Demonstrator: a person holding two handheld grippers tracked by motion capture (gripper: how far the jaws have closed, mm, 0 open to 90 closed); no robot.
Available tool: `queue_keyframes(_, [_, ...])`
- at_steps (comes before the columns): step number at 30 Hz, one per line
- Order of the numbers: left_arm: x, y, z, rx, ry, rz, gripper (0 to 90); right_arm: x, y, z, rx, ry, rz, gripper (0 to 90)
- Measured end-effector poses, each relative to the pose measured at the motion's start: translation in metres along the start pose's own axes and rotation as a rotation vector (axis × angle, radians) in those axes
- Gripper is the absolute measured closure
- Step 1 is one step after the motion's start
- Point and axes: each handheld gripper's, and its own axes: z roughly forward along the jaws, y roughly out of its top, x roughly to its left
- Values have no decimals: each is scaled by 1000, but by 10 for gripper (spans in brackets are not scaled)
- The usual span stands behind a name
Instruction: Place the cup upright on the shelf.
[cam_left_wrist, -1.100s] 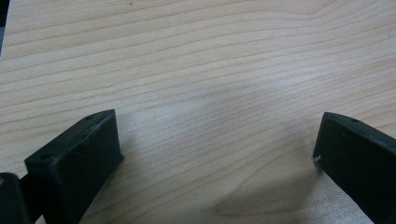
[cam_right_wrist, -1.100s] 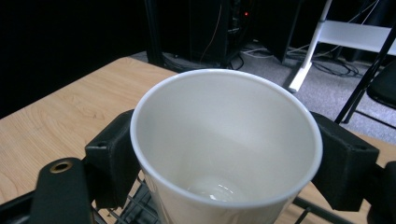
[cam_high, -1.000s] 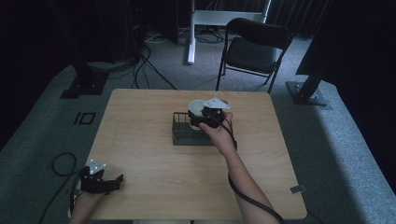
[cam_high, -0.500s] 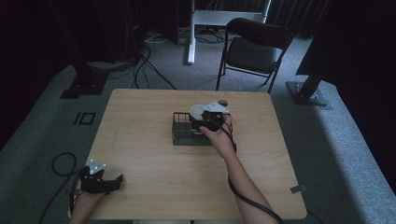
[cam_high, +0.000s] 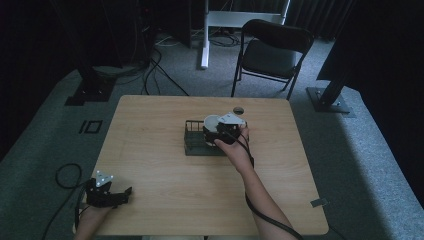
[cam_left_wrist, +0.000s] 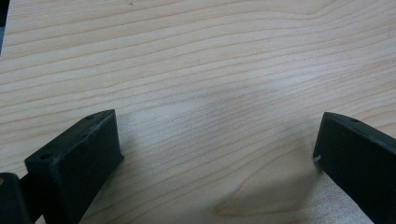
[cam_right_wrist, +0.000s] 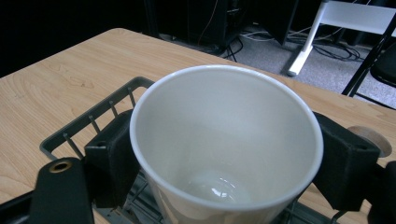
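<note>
- White cup (cam_right_wrist: 226, 140) gripped between right gripper (cam_high: 223, 131) jaws, held over wire rack (cam_high: 194, 141) at frame centre.
- Next: lower gently, seat upright, release.
- Left gripper (cam_high: 107, 195) jaws open, idle on surface (cam_left_wrist: 196, 60), lower left.

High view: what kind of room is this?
Probably a lab or recording studio, not a home: a lone wooden table on grey carpet, a folding chair, cables and stand bases on the floor, dark curtains behind.

Wooden worktop (cam_high: 150, 150), right tool (cam_high: 222, 131) clasping a white cup (cam_high: 212, 123) over a dark wire rack (cam_high: 196, 141), left tool (cam_high: 114, 196) low at the near-left corner, black folding chair (cam_high: 272, 55) beyond.
</note>
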Motion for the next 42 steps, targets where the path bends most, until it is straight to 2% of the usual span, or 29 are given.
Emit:
queue_keyframes(5, [0, 0, 0, 0, 0, 0, 9, 1, -2, -1, -11, -5, 3, 195])
queue_keyframes(9, [0, 0, 0, 0, 0, 0, 9, 0, -1, -3, -4, 14, -3, 187])
queue_keyframes(13, [0, 0, 0, 0, 0, 0, 9, 1, 2, -6, -7, 21, -13, 132])
queue_keyframes(19, [0, 0, 0, 0, 0, 0, 9, 2, 7, -12, -10, 33, -20, 125])
queue_keyframes(27, [0, 0, 0, 0, 0, 0, 9, -3, 8, -23, -34, 10, -31, 125])
queue_keyframes(31, [0, 0, 0, 0, 0, 0, 9, -4, 10, -30, -47, 16, -31, 126])
queue_keyframes(42, [0, 0, 0, 0, 0, 0, 9, -8, 1, -45, -56, 33, -28, 126])
